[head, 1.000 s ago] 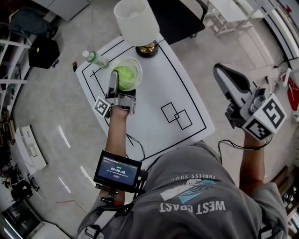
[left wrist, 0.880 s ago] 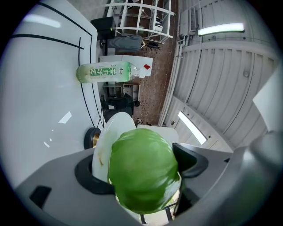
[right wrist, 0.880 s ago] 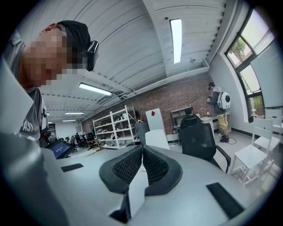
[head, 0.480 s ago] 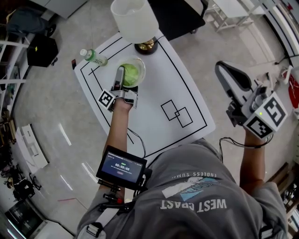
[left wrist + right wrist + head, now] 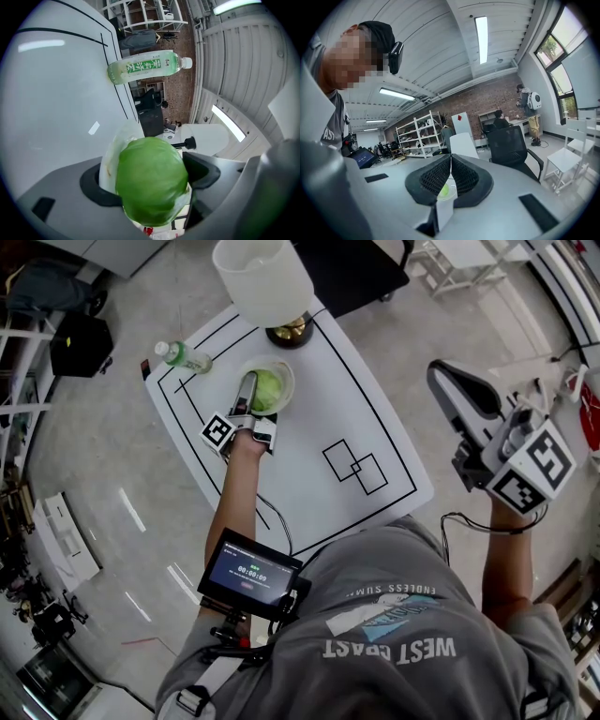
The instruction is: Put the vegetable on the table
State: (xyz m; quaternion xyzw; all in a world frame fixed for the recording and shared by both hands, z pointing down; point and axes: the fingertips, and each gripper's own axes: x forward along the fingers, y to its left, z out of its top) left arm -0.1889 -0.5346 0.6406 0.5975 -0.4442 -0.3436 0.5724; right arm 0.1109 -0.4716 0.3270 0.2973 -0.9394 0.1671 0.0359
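A round green cabbage (image 5: 269, 389) lies in a clear bowl (image 5: 285, 373) at the back of the white table (image 5: 309, 409). My left gripper (image 5: 251, 396) reaches into the bowl from the near side, open, with the cabbage (image 5: 150, 171) filling the space between its jaws. One dark pad (image 5: 202, 169) sits right at the cabbage's edge. The bowl's rim (image 5: 107, 164) shows between the cabbage and the other pad (image 5: 96, 185). My right gripper (image 5: 441, 379) is held up in the air off the table's right side, shut and empty (image 5: 450, 161).
A green-label bottle (image 5: 183, 356) lies on its side at the table's back left corner. A lamp with a white shade (image 5: 262, 277) and brass base (image 5: 291, 334) stands just behind the bowl. Two overlapping squares (image 5: 356, 468) are drawn mid-table. A cable (image 5: 272, 526) trails over the near edge.
My left gripper has moved forward, so its jaws now reach farther around the cabbage in the bowl. The right gripper has stayed raised at the right.
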